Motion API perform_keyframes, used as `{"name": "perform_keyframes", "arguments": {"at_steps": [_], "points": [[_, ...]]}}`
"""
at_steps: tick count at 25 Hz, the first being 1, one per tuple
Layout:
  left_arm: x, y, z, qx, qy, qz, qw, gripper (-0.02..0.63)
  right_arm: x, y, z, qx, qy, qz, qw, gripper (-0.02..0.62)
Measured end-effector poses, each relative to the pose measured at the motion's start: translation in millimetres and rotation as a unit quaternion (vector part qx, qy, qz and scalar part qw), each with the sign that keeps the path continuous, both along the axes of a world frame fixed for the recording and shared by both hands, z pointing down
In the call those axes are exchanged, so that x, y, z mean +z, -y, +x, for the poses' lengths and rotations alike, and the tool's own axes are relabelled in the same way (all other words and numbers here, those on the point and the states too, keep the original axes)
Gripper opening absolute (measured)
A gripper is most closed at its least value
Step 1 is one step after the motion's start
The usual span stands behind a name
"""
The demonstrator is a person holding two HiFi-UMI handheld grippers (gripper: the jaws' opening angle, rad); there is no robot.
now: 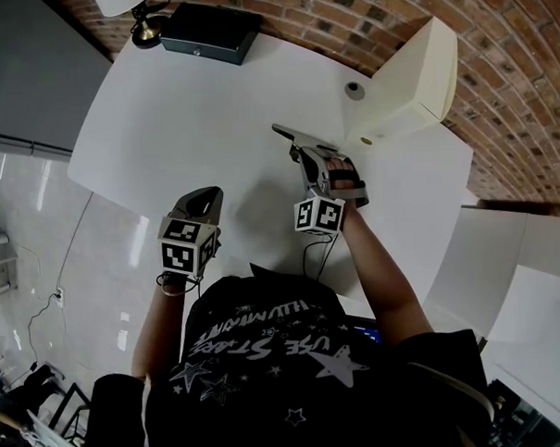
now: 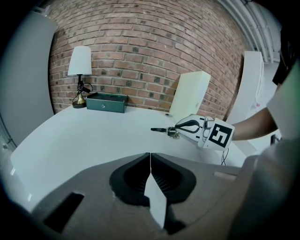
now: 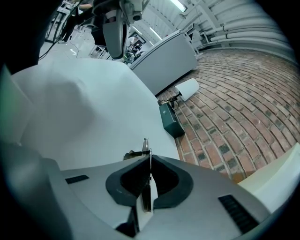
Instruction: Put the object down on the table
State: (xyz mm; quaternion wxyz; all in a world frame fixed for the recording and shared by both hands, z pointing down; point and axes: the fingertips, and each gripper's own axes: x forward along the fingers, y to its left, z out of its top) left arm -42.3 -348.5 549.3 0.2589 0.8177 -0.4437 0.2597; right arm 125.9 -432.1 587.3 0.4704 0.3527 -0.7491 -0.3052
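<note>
Slim metal object point(image 1: 290, 132) wasn't down yet tbh: the right hand-held gripper point(image 1: 305, 157) was clamped on it, poking out toward 11 o'clock low over the desk point(image 1: 183, 120). Left hand-held gripper point(image 1: 205, 201), at its 8 o'clock, was closed on nothing. Probably only lowering and letting go remained.

black T-shirt point(image 1: 267, 357) print "USE STARS", upside down, other line unclear

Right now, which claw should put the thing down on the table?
The right claw: it is shut on the thin metal object, held over the white table. The left claw is shut on nothing and sits apart from it.
</note>
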Motion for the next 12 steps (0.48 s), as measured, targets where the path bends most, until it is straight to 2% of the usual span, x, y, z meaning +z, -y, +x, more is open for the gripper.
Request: {"name": "perform_keyframes", "arguments": {"at_steps": [12], "points": [[-6,-2,-3,0.0,-0.009,0.01,0.9999,0.02,6,-11,-2,0.011,0.0,-0.01,1.0,0.021]]}}
